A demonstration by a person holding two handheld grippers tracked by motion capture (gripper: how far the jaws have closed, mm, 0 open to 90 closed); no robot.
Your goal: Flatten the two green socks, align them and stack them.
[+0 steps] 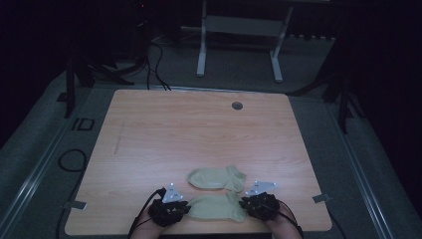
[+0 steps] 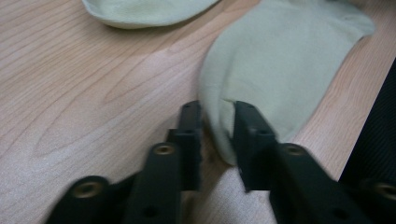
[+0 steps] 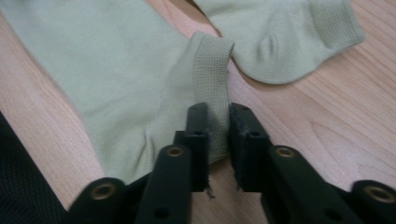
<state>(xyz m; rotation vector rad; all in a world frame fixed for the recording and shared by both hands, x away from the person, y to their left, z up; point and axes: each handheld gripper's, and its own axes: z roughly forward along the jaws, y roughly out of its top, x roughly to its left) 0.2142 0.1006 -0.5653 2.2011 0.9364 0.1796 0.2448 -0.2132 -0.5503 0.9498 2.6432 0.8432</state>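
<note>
**Both grippers pinch the near sock at the table's front edge**

The wooden table (image 1: 199,129) lies mostly bare under dim light, with two pale green socks close to its near edge. The far sock (image 1: 217,178) lies flat, just beyond the near sock (image 1: 217,207), and the two are close together, nearly touching. The near sock stretches between the two hands.

The left gripper (image 2: 217,135) has its jaws narrowed around the toe end of the near sock, with fabric between them. The right gripper (image 3: 218,135) has its jaws nearly closed on the ribbed cuff (image 3: 211,70), which stands up in a fold between them.

The risks, as I judge them: the left hold takes only the rim of the toe, so a pull could slip the fabric free. The right hold may catch only one layer of cuff, letting the sock open or twist when lifted. The near sock could also drag the far sock out of place.
</note>
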